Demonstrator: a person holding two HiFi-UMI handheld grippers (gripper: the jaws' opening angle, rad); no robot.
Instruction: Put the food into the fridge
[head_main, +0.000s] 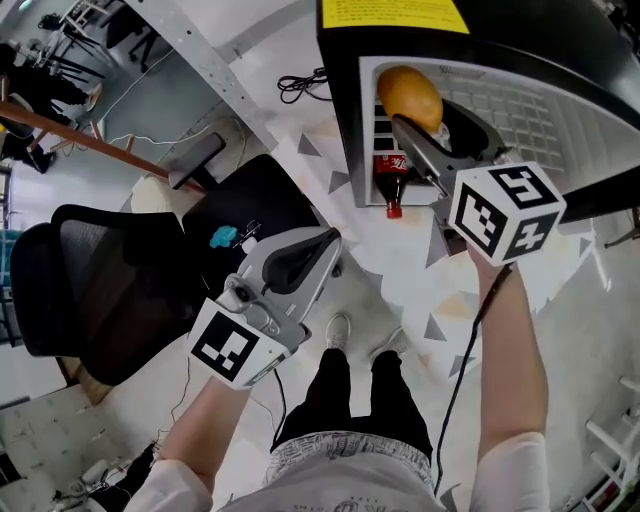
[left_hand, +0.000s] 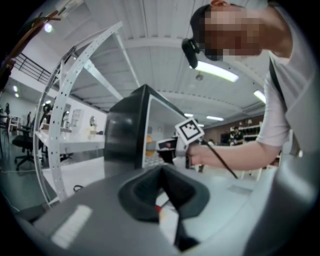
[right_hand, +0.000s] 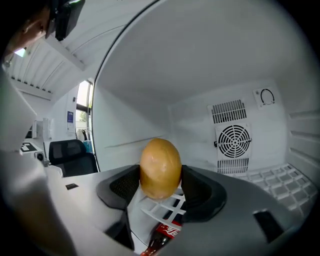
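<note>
Food item (right_hand: 160, 169): one smooth golden-brown oval, kind not certain. Location: inside the open fridge (head_main: 340, 110), clamped at its sides by the right tongs (right_hand: 160, 174) and held over a white wire shelf (right_hand: 165, 207), probably so it could be lowered rather than dropped. Cola bottle (head_main: 390, 186): showed beneath that shelf, apart from the food. Left tongs (head_main: 325, 245): closed on nothing, held low and well apart from the fridge, likely to keep the doorway free. Status: not yet set down.
</note>
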